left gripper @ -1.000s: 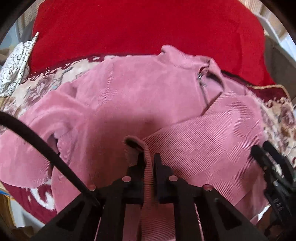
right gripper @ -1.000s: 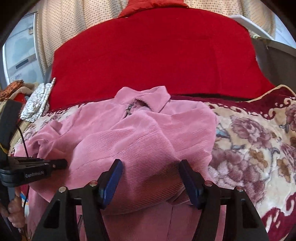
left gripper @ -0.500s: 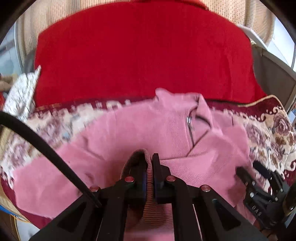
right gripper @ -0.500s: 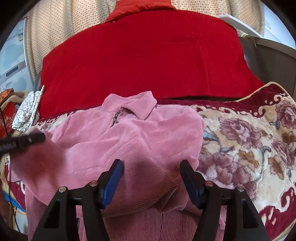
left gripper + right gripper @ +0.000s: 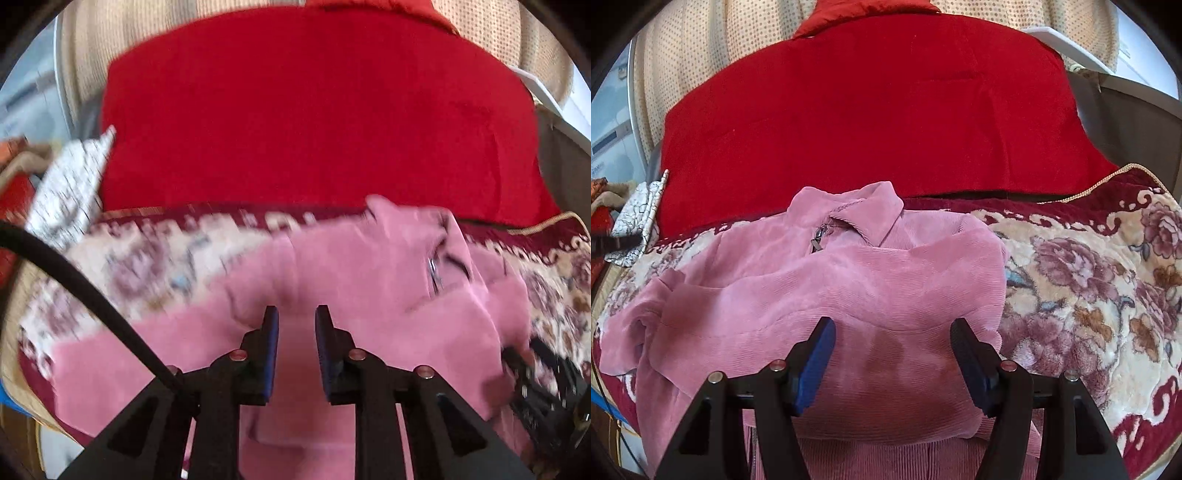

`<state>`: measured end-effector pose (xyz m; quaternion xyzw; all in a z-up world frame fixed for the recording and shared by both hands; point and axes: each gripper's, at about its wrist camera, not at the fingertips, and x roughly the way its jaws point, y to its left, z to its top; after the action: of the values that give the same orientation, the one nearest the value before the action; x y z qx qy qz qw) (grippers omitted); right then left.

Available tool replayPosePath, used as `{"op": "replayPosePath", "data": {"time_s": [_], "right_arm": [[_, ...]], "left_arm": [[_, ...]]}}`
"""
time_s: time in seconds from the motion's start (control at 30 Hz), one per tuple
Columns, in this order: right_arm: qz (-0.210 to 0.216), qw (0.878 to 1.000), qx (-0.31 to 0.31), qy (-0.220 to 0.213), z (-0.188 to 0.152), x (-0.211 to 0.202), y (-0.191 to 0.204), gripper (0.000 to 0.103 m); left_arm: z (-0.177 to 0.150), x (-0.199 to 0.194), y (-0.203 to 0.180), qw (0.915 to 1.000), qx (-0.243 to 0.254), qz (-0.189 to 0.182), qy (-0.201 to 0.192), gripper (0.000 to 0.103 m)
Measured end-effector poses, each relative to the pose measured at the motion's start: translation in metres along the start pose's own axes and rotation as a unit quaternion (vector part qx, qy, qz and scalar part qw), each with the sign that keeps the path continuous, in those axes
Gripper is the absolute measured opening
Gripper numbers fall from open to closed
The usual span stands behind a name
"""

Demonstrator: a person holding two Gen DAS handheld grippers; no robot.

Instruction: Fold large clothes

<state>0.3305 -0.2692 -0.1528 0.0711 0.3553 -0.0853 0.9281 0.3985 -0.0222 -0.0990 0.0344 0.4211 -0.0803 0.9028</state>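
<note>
Released from my left gripper (image 5: 295,325), the pink jacket (image 5: 849,288) lay on the floral blanket (image 5: 1089,280); both jaws gaped empty. I judged regripping the unfolded left sleeve (image 5: 631,332) best.

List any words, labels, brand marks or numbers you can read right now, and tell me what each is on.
No readable text in either view.
Pink jacket: no label or tag showing; only the zipper pull, unmarked.
Floral blanket: pattern only, no lettering.
Red cushion: plain.
White appliance at the left edge of the right wrist view: faint dark marks, too small and blurred to read.
Other gripper in the left wrist view: motion-blurred, any marking unreadable.
</note>
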Motion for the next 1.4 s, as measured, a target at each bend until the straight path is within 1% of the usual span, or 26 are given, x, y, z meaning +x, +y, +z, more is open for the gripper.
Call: {"op": "replayPosePath", "data": {"time_s": [0.03,0.07,0.13,0.23,0.33,0.4,0.47,0.67,0.83,0.93,1.1,1.2,1.3,1.4], "right_arm": [[-0.004,1.0,-0.005,-0.005,0.0,0.0,0.002,0.069],[-0.009,1.0,-0.013,-0.008,0.0,-0.001,0.005,0.069],[-0.02,0.999,-0.031,-0.012,0.0,-0.001,0.013,0.069],[-0.04,0.997,-0.056,-0.023,-0.001,-0.001,0.023,0.069],[-0.067,0.994,-0.081,-0.026,-0.001,0.004,0.032,0.069],[-0.079,0.992,-0.094,-0.012,-0.002,0.014,0.038,0.069],[-0.085,0.991,-0.101,-0.002,-0.003,0.022,0.042,0.069],[-0.11,0.985,-0.129,-0.014,-0.006,0.026,0.057,0.069],[-0.118,0.983,-0.14,-0.012,-0.005,0.029,0.062,0.069],[-0.116,0.984,-0.135,-0.009,-0.005,0.029,0.062,0.069],[-0.116,0.984,-0.132,-0.008,-0.005,0.029,0.062,0.069],[-0.113,0.985,-0.128,-0.007,-0.005,0.029,0.061,0.069],[-0.111,0.986,-0.127,-0.006,-0.005,0.029,0.06,0.069],[-0.11,0.986,-0.126,-0.006,-0.004,0.029,0.06,0.069]], "left_arm": [[-0.008,0.001,-0.004,1.0,0.003,-0.006,0.002,0.026],[-0.016,0.003,-0.009,0.9999,0.009,-0.012,0.002,0.038],[-0.028,0.006,-0.022,0.9998,0.016,-0.009,0.002,0.053],[-0.037,0.012,-0.03,0.9994,0.034,-0.008,0.004,0.053],[-0.042,0.019,-0.029,0.9995,0.032,-0.006,0.005,0.053],[-0.043,0.019,-0.025,0.9996,0.028,-0.001,0.004,0.053],[-0.044,0.023,-0.018,0.9996,0.027,0.005,0.004,0.053],[-0.045,0.019,-0.002,0.9998,0.02,0.005,-0.004,0.053],[-0.047,0.012,0.009,0.9998,0.015,0.003,-0.012,0.053],[-0.049,0.007,0.021,0.9998,0.008,0.01,-0.017,0.053],[-0.054,-0.004,0.056,0.9991,-0.022,0.031,-0.021,0.053],[-0.06,-0.009,0.084,0.9973,-0.052,0.05,-0.015,0.055],[-0.07,-0.012,0.115,0.9933,-0.095,0.065,-0.004,0.056],[-0.084,-0.013,0.147,0.9863,-0.142,0.082,0.014,0.058]]}}
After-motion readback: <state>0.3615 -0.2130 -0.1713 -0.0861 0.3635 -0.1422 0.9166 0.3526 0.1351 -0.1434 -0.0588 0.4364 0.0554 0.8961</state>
